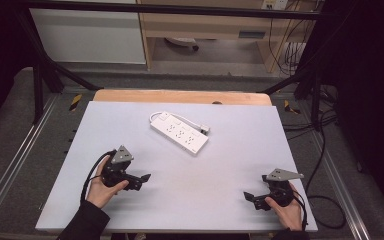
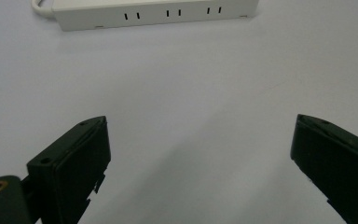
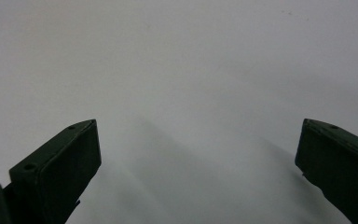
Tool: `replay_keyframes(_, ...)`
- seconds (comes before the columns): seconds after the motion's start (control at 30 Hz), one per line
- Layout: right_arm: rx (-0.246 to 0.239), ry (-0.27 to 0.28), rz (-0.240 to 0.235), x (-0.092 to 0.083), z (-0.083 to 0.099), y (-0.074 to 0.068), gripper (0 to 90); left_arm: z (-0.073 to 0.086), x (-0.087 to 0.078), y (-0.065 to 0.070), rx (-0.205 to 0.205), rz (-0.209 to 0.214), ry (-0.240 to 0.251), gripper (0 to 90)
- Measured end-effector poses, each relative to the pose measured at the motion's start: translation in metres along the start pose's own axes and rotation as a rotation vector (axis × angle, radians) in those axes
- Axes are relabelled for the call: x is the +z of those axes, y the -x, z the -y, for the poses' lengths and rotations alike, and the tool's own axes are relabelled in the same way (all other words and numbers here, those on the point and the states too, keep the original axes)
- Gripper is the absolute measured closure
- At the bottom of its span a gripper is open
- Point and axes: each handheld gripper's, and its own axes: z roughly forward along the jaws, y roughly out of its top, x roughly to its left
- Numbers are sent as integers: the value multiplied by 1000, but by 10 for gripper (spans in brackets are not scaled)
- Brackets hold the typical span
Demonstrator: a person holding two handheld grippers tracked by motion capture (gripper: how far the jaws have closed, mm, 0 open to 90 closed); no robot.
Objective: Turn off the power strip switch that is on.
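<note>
A white power strip point(image 1: 180, 132) lies flat on the pale grey bench point(image 1: 230, 165), a little beyond its middle and slanted, one end toward the far left and the other toward the near right. Its white cord point(image 1: 196, 123) curls along the far side and ends in a plug beside the strip. The strip sits well away from every edge of the bench, with bare surface all round it.

The left gripper point(image 1: 142, 178) rests near the front left part of the bench, held in the person's left hand point(image 1: 104, 189), pointing inward toward the middle. In the left gripper view its fingers point(image 2: 72, 165) stand wide apart with nothing between them, and the long side of the power strip point(image 2: 154, 13) crosses the top of that view, well ahead of the tips.

The right gripper point(image 1: 250, 196) sits near the front right corner, close to the near edge, held in the right hand point(image 1: 287, 210). In the right gripper view its fingers point(image 3: 60, 168) are also spread wide and grip nothing, with bare bench point(image 3: 191, 84) ahead.

The two grippers are well apart, with open bench between them and the strip.
</note>
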Motion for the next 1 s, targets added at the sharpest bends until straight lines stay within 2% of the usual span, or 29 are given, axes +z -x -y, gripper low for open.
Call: replay_keyframes(1.0, -4, 3, -1, 0, 0, 0, 7, -24, 18, -2, -9, -9, 2, 55)
